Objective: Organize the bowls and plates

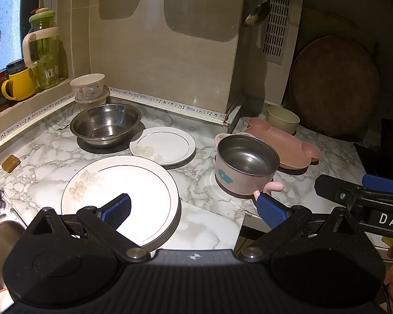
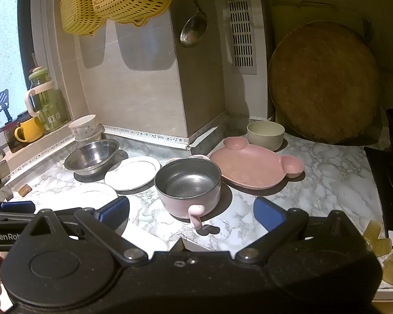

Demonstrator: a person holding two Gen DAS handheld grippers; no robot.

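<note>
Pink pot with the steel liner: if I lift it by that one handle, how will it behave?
The pot looks empty and thin-walled, so probably light. Its single small handle sits off to one side, so it may tilt or swing. The glossy finish could be slippery.

Left gripper [image 1: 194,209]: matte black housing, silver pivot screws, blue ribbed finger pads [image 1: 117,209]. Right gripper [image 2: 192,213]: identical build; white "GenRob" lettering appears on the neighbouring unit.

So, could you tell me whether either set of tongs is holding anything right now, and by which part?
Nothing is held: the left tongs and right tongs are both open, above the counter.
</note>
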